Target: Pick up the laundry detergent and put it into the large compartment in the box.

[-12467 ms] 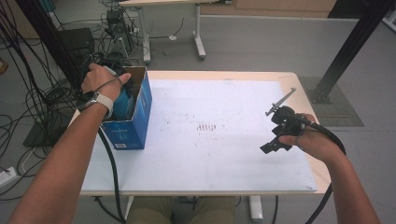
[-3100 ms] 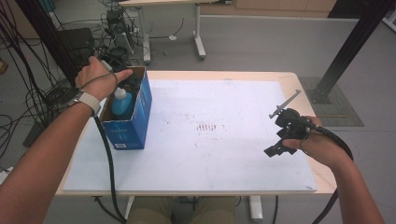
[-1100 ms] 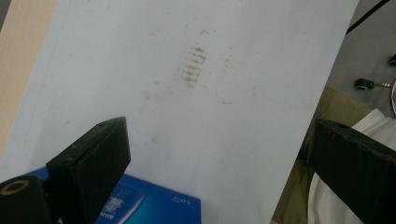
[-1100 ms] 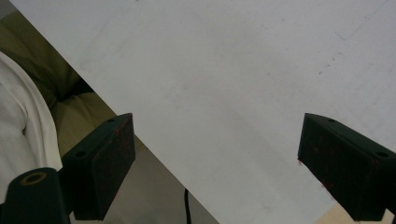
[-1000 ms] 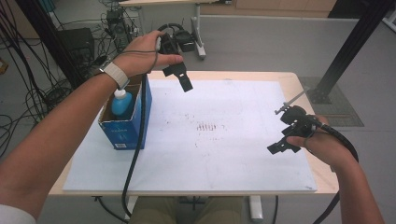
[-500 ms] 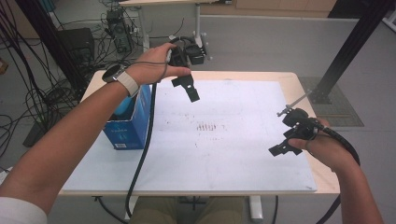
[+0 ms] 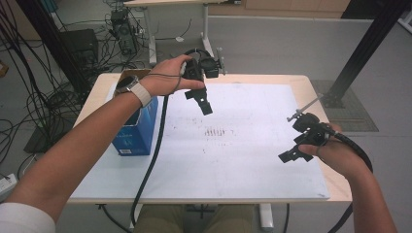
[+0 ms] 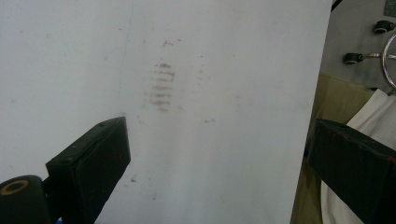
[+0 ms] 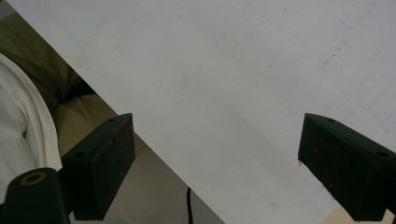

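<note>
The light wooden table [image 7: 318, 90] is the largest thing here, nearly covered by a big white sheet [image 7: 243, 160] that carries a small patch of grey smudged marks [image 7: 217, 131] near its middle. Those marks are too blurred to read as writing, even in the left gripper view [image 8: 161, 86].

At the table's left end stands an open blue cardboard box [image 7: 138, 131], upright, partly behind the person's left forearm. There is white print on its front face, but it is too small to make out.

The left gripper [image 7: 201, 99] is held in the air above the far side of the sheet, just right of the box and apart from it, tilted down toward the smudges. In its own view [image 8: 219, 158] the two black jaws stand wide apart with nothing between them, bare white sheet below. Its black cable [image 7: 154, 145] hangs down across the sheet and over the near edge.

The right gripper [image 7: 303, 143] hovers over the sheet's right side, well apart from the box. Its jaws are likewise spread wide and empty in its own view [image 9: 217, 163], above the sheet's near edge.
</note>
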Demonstrator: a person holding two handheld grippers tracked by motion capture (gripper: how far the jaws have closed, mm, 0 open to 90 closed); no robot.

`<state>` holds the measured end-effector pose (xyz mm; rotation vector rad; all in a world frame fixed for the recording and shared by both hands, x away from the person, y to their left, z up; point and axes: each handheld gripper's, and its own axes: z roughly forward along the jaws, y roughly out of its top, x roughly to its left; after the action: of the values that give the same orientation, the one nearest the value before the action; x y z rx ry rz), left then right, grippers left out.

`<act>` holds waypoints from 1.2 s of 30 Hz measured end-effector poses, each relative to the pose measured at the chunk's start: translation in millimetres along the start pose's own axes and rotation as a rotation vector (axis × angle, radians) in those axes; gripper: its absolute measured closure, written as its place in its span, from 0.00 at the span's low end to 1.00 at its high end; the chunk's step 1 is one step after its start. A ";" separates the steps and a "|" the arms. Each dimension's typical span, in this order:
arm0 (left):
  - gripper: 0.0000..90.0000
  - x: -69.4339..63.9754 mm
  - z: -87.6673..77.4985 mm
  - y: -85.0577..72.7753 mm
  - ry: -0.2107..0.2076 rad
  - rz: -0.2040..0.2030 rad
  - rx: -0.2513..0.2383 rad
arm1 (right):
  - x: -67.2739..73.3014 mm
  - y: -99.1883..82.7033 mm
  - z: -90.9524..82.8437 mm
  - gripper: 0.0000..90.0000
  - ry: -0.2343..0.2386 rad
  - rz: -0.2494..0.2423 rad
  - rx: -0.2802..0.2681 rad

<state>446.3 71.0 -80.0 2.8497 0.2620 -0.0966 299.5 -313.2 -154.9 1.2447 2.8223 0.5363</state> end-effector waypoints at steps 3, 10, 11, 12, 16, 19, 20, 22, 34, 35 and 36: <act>0.07 1.0 2.2 -1.3 -0.004 0.004 -0.005 | -0.2 0.2 0.5 0.12 0.000 0.001 0.002; 0.07 -0.2 10.1 -3.2 -0.008 0.017 -0.016 | 1.3 2.0 -0.2 0.12 -0.001 -0.003 -0.001; 0.07 -0.9 11.2 -2.6 -0.007 0.022 -0.013 | 1.6 2.2 -0.1 0.12 -0.002 -0.004 -0.001; 0.07 -1.5 12.1 -2.5 -0.005 0.022 -0.013 | 2.0 2.4 0.0 0.12 -0.002 -0.003 0.000; 0.07 -2.7 14.8 -2.5 0.001 0.022 -0.007 | 2.8 2.1 -0.1 0.12 -0.004 -0.002 0.000; 0.07 -1.9 16.3 -3.1 -0.004 0.024 -0.002 | 3.0 1.9 -0.3 0.12 -0.005 -0.001 0.001; 0.07 -2.6 17.5 -4.3 -0.001 0.017 -0.005 | 3.5 2.0 -0.4 0.12 -0.007 -0.002 0.001; 0.07 -2.3 19.4 -4.8 -0.002 0.015 0.000 | 3.9 1.8 -0.4 0.12 -0.006 -0.001 0.000; 0.07 -3.7 23.3 -8.2 0.013 0.003 0.007 | 4.6 0.8 -0.2 0.12 -0.008 0.001 -0.004; 0.07 -3.7 23.3 -8.5 0.013 0.002 0.007 | 5.0 0.8 0.3 0.12 -0.007 -0.003 -0.003; 0.07 -3.2 23.3 -8.8 0.011 -0.001 0.007 | 5.0 0.8 0.3 0.12 -0.007 -0.004 -0.003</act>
<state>440.5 72.3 -104.4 2.8578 0.2655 -0.0824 296.6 -309.0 -154.3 1.2373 2.8170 0.5347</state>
